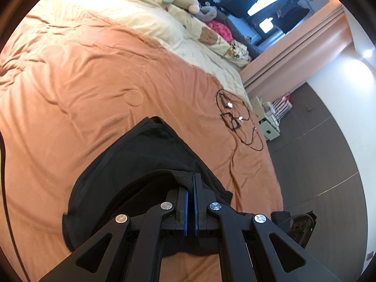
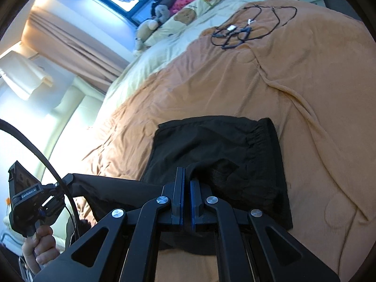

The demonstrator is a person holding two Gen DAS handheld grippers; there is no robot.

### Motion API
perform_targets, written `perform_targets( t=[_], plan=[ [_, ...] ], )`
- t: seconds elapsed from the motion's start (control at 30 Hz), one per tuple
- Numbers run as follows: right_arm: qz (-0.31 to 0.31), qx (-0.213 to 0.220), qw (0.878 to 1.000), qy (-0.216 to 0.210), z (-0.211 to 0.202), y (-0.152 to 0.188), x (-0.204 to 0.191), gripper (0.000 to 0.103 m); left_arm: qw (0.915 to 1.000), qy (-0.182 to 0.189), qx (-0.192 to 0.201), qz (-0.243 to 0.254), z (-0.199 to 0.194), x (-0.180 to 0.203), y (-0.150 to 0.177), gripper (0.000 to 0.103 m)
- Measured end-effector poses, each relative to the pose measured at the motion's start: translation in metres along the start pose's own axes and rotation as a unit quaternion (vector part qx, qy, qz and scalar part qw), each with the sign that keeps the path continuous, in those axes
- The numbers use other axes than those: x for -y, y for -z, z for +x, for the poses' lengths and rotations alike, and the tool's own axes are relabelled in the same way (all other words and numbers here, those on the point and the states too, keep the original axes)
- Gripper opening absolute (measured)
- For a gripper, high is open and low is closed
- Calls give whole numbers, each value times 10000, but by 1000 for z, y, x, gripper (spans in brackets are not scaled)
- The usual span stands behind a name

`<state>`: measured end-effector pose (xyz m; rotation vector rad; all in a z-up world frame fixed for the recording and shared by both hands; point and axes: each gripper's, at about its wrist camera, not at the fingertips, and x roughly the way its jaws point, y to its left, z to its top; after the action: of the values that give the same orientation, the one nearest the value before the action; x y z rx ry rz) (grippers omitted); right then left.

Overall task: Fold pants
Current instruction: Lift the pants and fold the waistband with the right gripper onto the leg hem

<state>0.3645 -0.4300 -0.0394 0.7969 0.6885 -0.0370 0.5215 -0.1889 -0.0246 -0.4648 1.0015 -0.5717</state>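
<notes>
Black pants (image 1: 141,164) lie on the orange bedspread (image 1: 82,82), partly folded, with the elastic waistband (image 2: 265,136) toward the far side in the right wrist view. My left gripper (image 1: 190,183) is shut on a hem edge of the pants and holds it lifted. My right gripper (image 2: 187,178) is shut on another edge of the pants (image 2: 211,145). The fabric stretches taut between the two grippers; the left gripper (image 2: 68,179) shows at the left of the right wrist view, held by a hand (image 2: 38,246).
A tangle of black cables and glasses (image 1: 237,117) lies on the bedspread (image 2: 235,82) beyond the pants, also seen in the right wrist view (image 2: 246,28). Pillows and plush toys (image 1: 188,2) sit at the bed's head. A white cabinet (image 1: 270,122) stands on the floor beside the bed.
</notes>
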Motion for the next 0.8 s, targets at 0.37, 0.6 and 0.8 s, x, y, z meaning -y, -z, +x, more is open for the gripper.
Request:
perform_targets(
  t=[0.37, 0.6, 0.8],
  plan=[
    [227, -37, 9997, -12, 50, -25, 19, 1, 9971, -353, -657, 138, 102, -25, -55, 3],
    [278, -77, 9996, 10, 55, -37, 32, 72, 9896, -797, -1003, 660, 153, -28, -87, 21],
    [-234, 121, 9996, 44, 28, -41, 23, 73, 9765, -1199, -938, 1526, 160, -23, -87, 64]
  ],
)
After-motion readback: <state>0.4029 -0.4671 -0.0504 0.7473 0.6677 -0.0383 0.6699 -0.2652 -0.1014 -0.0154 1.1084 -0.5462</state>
